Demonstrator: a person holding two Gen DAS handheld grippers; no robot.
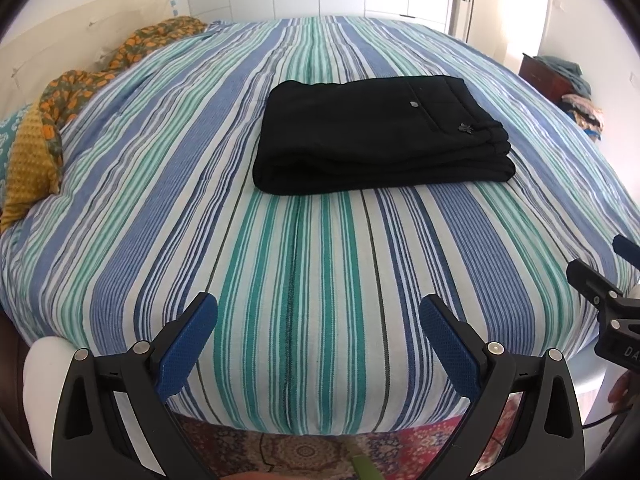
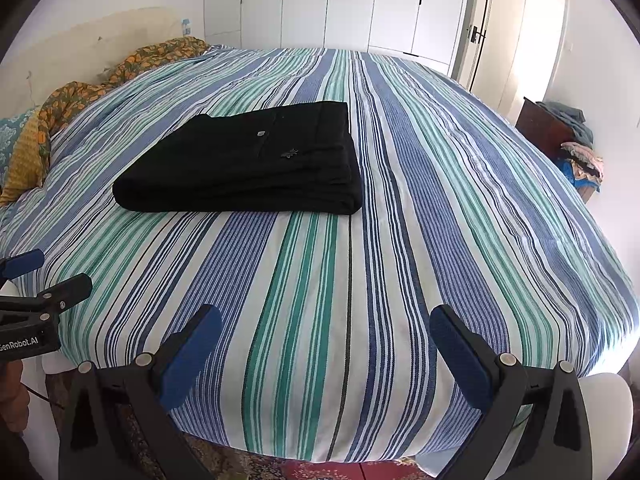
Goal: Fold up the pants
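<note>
Around the work area, a bed covered with a blue, green and white striped cotton spread [image 1: 312,280] fills both views. At its head, on the left, lies a crumpled orange-and-green floral cloth [image 1: 80,80] beside a mustard-yellow textured pillow [image 1: 30,168]. White wardrobe doors [image 2: 352,4] line the far wall, and a dark wooden chest [image 2: 544,128] piled with loose clothes stands at the right side of the room. A red patterned rug [image 1: 304,452] shows on the floor below the near edge of the bed.

Nothing lies between the grippers and the black folded pants [image 1: 380,136], which sit as a neat rectangular stack in the middle of the bed, a small button and a pocket seam facing up. Seen by the right wrist camera, the stack [image 2: 248,160] is off to the left.

Both tools hang at the near edge of the mattress, well apart from the pants. The left gripper [image 1: 318,332] has its blue-padded fingers [image 1: 188,344] spread wide, holding nothing and touching no fabric. The right gripper [image 2: 326,344] is likewise spread wide and bare, its blue pads [image 2: 460,360] above the striped spread. Each gripper's tip also appears at the edge of the other's view.
</note>
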